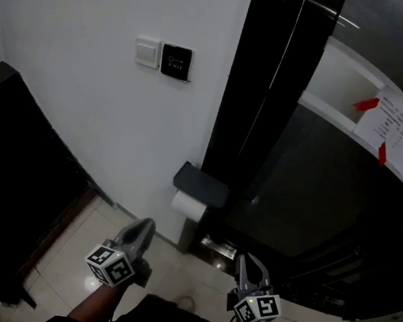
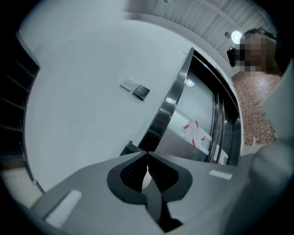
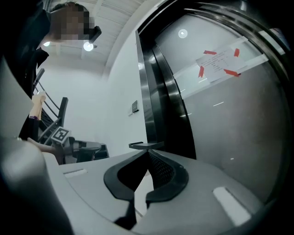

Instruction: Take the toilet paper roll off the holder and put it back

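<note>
Toilet paper roll (image 1: 189, 207) hangs under its holder (image 1: 202, 184), centre frame, untouched. Left gripper (image 1: 146, 225) and right gripper (image 1: 242, 259), lower frame, both closed, empty (approach posture, judged), short of the roll.

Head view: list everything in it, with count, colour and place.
wall: one, white, left half.
switch: one, white, high on the wall.
exit button: one, black, right of the switch.
holder: one, black, low on the wall.
roll: one, white, under the holder.
door: one, dark, right of the holder.
notice: one, white, held by red tape, upper right.
floor: one, pale tiles, bottom.
left tongs: one, grey, shut, empty, bottom left of centre.
right tongs: one, grey, shut, empty, bottom right of centre.
</note>
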Demonstrator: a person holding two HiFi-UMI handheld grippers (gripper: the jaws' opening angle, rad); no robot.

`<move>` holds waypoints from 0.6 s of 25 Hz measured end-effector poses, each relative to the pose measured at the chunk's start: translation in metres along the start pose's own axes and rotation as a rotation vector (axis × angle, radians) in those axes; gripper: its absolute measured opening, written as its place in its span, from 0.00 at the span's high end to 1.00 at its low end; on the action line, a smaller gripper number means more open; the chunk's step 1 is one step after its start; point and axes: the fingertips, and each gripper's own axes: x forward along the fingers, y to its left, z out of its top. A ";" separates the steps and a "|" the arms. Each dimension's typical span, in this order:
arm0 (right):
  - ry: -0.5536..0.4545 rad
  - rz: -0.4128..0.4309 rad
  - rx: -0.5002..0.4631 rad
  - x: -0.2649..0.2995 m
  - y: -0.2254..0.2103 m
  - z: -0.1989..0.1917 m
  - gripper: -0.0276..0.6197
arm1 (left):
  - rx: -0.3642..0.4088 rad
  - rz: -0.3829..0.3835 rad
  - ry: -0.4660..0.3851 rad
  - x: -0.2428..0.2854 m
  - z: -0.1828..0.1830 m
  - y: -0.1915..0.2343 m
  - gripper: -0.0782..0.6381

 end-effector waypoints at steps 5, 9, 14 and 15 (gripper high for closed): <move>0.003 0.001 0.012 0.010 -0.013 -0.002 0.94 | -0.266 -0.013 -0.027 0.023 -0.015 0.006 0.86; -0.002 -0.017 0.017 0.012 -0.027 0.000 0.94 | -0.606 -0.011 -0.045 0.046 -0.040 0.017 0.60; 0.002 -0.056 0.014 0.006 -0.043 0.000 0.94 | -0.878 0.031 -0.077 0.066 -0.074 0.044 0.39; 0.003 -0.067 0.014 0.004 -0.046 0.000 0.94 | -0.832 0.046 -0.064 0.067 -0.078 0.049 0.39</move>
